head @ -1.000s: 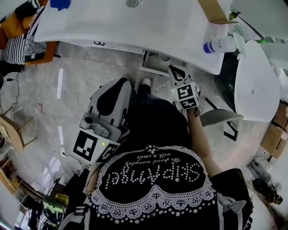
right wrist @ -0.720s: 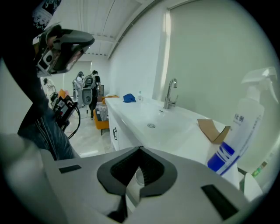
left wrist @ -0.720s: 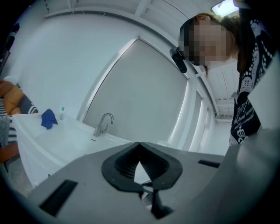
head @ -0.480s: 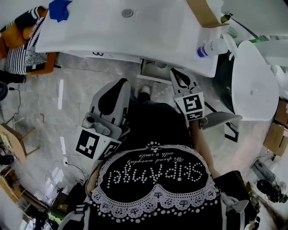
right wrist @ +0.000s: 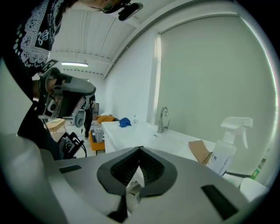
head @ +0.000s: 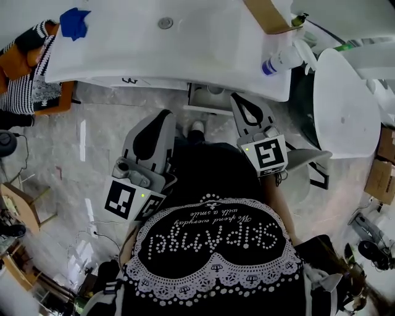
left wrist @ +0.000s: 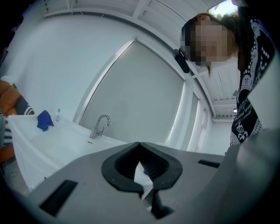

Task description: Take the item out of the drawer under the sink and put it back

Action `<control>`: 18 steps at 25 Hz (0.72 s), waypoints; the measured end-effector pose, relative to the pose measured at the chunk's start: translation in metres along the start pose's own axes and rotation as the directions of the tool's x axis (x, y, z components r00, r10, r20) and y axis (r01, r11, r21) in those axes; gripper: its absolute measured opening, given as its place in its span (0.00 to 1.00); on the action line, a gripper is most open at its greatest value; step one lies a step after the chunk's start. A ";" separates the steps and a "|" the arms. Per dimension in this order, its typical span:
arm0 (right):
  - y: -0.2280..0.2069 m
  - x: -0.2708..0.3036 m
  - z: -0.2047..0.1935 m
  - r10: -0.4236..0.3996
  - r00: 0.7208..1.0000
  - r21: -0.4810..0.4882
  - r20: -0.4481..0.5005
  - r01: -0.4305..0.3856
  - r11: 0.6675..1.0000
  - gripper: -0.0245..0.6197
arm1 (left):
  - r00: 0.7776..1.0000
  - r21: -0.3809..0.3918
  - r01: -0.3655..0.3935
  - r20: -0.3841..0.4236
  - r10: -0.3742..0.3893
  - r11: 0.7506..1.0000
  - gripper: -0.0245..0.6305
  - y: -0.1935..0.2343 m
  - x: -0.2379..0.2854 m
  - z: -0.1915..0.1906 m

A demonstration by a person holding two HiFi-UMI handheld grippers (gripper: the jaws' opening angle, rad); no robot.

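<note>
Far left in the head view, a blue cloth (head: 74, 23) lies on the left end of the white counter (head: 123, 55); below that end stands an orange chair (head: 49, 95) with striped fabric over it; further along the counter top sits the sink's drain (head: 165, 23). The left gripper (head: 164, 117) hangs over the pale floor (head: 92, 129) in front of the counter and points toward it; the left gripper view shows its jaws clenched tip to tip with nothing between them, and the tap (left wrist: 100, 125) stands beyond them. Between the two grippers, just under the counter's front edge, the drawer (head: 207, 99) shows as a white frame; whether it is open I cannot tell; what lies in it is too small to make out, so the item cannot be picked out in any view. The right gripper (head: 239, 102) sits just right of the drawer, its tips near the counter's edge; the right gripper view shows its jaws pressed together and empty. On the counter's right end stand a cardboard box (head: 265, 13) and, just beside it, a white spray bottle (head: 281, 58) with a blue label; right of the counter stands a white rounded fixture (head: 345, 105), apart from both grippers.
</note>
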State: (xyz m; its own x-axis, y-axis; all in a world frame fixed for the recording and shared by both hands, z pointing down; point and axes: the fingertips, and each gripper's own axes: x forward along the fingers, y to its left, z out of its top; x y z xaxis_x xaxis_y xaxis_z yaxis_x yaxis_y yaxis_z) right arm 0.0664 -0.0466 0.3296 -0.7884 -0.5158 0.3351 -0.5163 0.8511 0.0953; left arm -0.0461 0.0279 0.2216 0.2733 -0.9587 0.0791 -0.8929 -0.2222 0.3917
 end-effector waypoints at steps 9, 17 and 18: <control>-0.004 -0.037 0.041 -0.076 0.992 0.029 0.099 0.074 0.997 0.06 | 0.997 -0.003 0.073 -0.033 -0.073 0.997 0.04 -0.018 0.010 -0.010; -0.012 -0.070 0.047 -0.209 0.968 0.109 0.139 0.195 0.975 0.06 | 0.982 0.022 0.172 -0.088 -0.170 0.985 0.04 -0.035 0.019 -0.020; -0.012 -0.074 0.048 -0.222 0.965 0.114 0.141 0.207 0.972 0.06 | 0.980 0.026 0.182 -0.092 -0.179 0.983 0.04 -0.036 0.020 -0.020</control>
State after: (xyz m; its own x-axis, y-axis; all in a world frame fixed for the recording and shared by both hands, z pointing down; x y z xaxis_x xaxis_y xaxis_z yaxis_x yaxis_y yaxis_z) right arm 0.1145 -0.0235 0.2587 -0.6932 -0.7005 0.1696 -0.7031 0.7090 0.0548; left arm -0.0013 0.0206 0.2277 0.4601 -0.8831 0.0917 -0.8373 -0.3972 0.3758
